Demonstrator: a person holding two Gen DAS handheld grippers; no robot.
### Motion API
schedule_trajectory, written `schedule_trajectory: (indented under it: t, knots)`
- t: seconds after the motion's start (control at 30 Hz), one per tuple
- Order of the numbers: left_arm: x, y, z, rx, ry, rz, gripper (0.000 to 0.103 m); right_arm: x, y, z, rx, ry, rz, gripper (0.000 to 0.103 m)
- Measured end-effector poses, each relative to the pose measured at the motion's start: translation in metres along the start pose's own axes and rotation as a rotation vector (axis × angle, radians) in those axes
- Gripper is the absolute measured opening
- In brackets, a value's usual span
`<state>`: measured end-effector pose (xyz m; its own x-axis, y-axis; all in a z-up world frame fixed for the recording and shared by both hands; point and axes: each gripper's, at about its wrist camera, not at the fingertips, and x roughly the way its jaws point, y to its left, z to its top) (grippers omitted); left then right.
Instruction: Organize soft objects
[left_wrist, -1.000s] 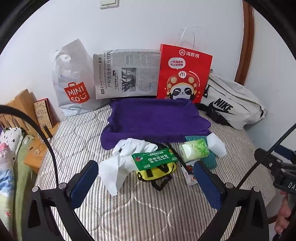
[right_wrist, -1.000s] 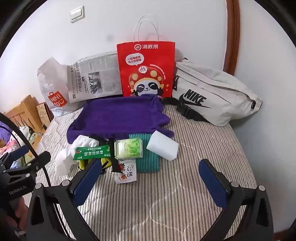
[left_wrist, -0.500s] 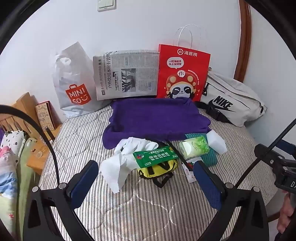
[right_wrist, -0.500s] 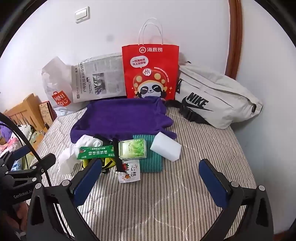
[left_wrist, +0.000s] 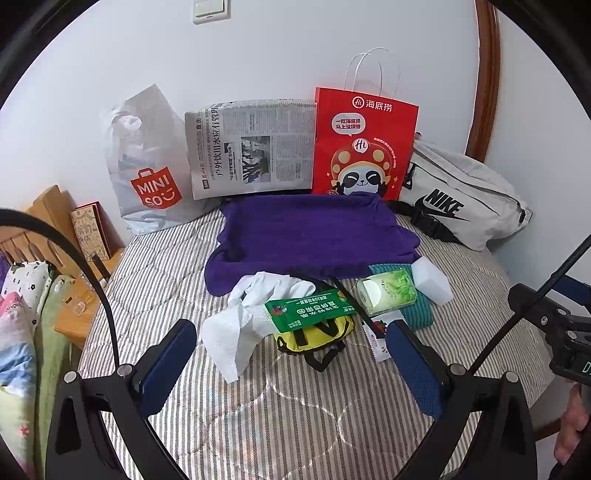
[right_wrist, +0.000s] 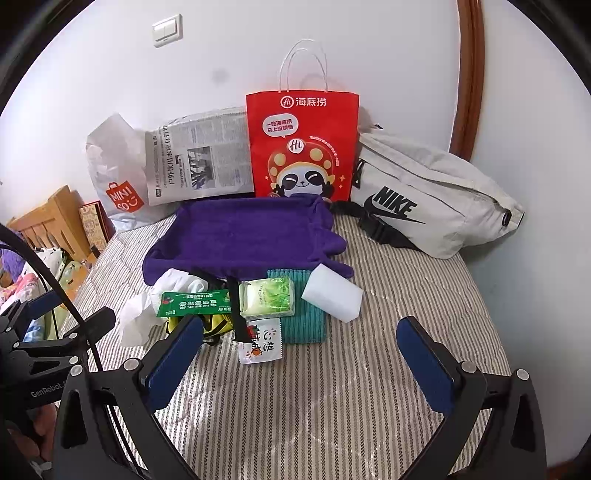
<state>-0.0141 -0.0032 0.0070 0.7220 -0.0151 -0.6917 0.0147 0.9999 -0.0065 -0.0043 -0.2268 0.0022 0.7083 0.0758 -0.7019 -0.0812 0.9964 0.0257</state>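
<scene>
Bed (right_wrist: 332, 406), striped quilted cover, carries everything. Against the back wall, left to right: white Miniso bag (left_wrist: 147, 173), folded newspaper (left_wrist: 251, 147), red paper bag (right_wrist: 303, 144), grey Nike bag (right_wrist: 436, 199).

In front of these lies the purple towel (right_wrist: 243, 236), spread wide with raised edges, nothing resting in it. Judged to be the receiving place for the soft things, though nothing confirms that.

Clutter sits in a row touching the towel's near edge. From the left wrist view: crumpled white tissue (left_wrist: 236, 332), green packet (left_wrist: 310, 310) lying over a yellow pouch (left_wrist: 314, 332) with black straps, tissue pack (right_wrist: 267, 297), teal cloth (right_wrist: 306, 321) underneath it, white sponge block (right_wrist: 332, 295) partly on the teal cloth, small printed card (right_wrist: 260, 347) nearest the camera.

Left claw (left_wrist: 291, 354): wide open, holding nothing, above the bed short of the tissue and yellow pouch. Right claw (right_wrist: 299, 350): wide open, holding nothing, facing the card and teal cloth. The person's hand shows at the frame edge in each view.

Step in hand, by judgement: the start, approach only, nothing sorted yet. Next move calls for choosing one item per claw and descending over it. The white sponge block sits free for the right claw; the tissue is loose and may trail; the green packet must come off before the pouch.
</scene>
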Motion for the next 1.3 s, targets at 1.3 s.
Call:
schedule_trajectory:
  t: [1.3]
  knots:
    - [0.0021,0.0028,-0.0071,-0.001,0.005,0.007,0.103,0.0046,0.0046,-0.0016,-0.006,0.013,-0.005,0.103]
